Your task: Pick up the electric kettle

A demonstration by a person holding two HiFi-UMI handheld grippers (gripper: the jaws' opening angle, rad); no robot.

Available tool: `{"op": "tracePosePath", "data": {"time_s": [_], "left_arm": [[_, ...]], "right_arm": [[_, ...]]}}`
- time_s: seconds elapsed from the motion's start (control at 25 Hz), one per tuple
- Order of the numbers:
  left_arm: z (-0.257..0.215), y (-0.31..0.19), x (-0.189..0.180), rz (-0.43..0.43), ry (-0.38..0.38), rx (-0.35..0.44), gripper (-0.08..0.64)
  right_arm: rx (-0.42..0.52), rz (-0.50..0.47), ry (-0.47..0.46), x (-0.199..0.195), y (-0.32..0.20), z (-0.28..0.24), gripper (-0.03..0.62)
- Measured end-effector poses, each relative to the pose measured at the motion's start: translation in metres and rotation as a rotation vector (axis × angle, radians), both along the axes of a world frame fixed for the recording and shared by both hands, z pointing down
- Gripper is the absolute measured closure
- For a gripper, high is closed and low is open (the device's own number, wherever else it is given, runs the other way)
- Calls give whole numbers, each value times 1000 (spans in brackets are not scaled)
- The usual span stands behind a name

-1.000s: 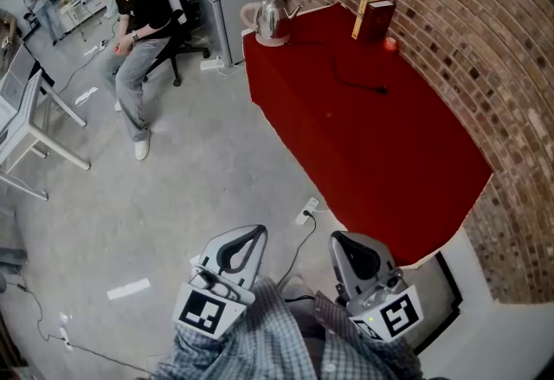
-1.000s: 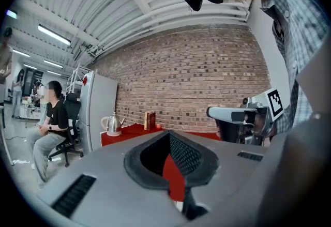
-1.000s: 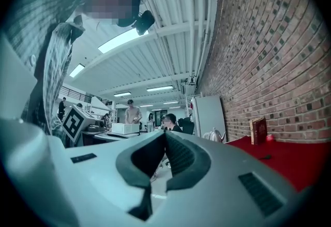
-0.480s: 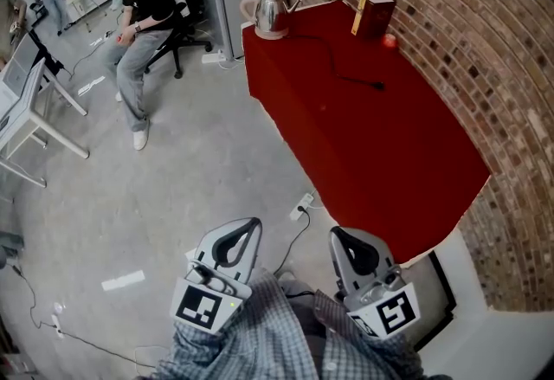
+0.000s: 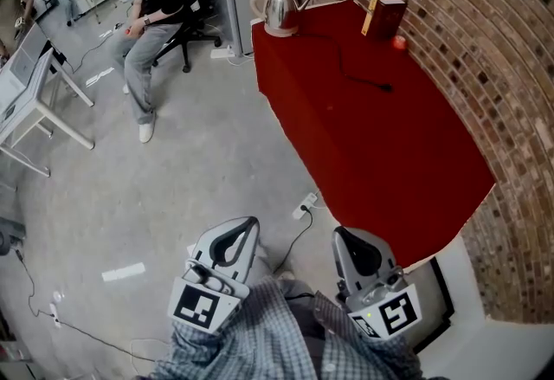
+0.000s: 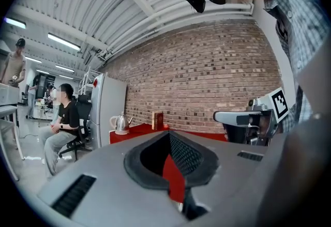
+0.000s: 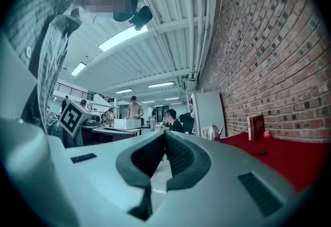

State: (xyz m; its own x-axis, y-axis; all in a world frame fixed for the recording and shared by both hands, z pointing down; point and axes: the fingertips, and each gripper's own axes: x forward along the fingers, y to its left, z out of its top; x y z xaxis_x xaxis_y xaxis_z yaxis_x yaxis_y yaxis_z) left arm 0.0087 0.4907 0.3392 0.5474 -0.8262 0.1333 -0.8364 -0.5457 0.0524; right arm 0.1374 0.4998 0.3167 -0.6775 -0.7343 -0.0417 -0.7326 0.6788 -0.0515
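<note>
A shiny steel electric kettle [image 5: 281, 10] stands on its base at the far left corner of the red-covered table [image 5: 381, 153]; it also shows small in the left gripper view as the kettle [image 6: 121, 124] and in the right gripper view as the kettle [image 7: 212, 131]. My left gripper [image 5: 241, 235] and right gripper [image 5: 353, 246] are held close to my body, far short of the table. Both are shut with nothing between the jaws. The left gripper [image 6: 168, 135] and right gripper [image 7: 165, 138] point roughly level towards the table.
A black cable [image 5: 351, 71] runs across the red cloth from the kettle base. A brown book [image 5: 385, 15] and a small red object [image 5: 398, 43] stand by the brick wall. A seated person [image 5: 147, 23] is on an office chair at the back left. A power strip [image 5: 305, 208] lies on the concrete floor.
The view has shifted a little, so the table and kettle sit slightly further right in the head view. Both grippers stay shut and near my body.
</note>
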Motion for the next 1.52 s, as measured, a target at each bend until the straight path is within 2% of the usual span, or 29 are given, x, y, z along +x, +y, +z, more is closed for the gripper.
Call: {"op": "tracePosePath", "data": {"time_s": [0.24, 0.48, 1.16, 1.52], "left_arm": [[4, -17, -6, 11, 6, -9, 552], [9, -57, -15, 35, 20, -9, 552], [7, -200, -67, 108, 21, -17, 552], [13, -248, -100, 148, 9, -19, 552]], "right_arm": [[-4, 22, 6, -4, -17, 2, 584], [-10, 66, 20, -10, -52, 4, 584], [-28, 130, 39, -66, -185, 0, 584], [-45, 195, 8, -93, -233, 1, 585]]}}
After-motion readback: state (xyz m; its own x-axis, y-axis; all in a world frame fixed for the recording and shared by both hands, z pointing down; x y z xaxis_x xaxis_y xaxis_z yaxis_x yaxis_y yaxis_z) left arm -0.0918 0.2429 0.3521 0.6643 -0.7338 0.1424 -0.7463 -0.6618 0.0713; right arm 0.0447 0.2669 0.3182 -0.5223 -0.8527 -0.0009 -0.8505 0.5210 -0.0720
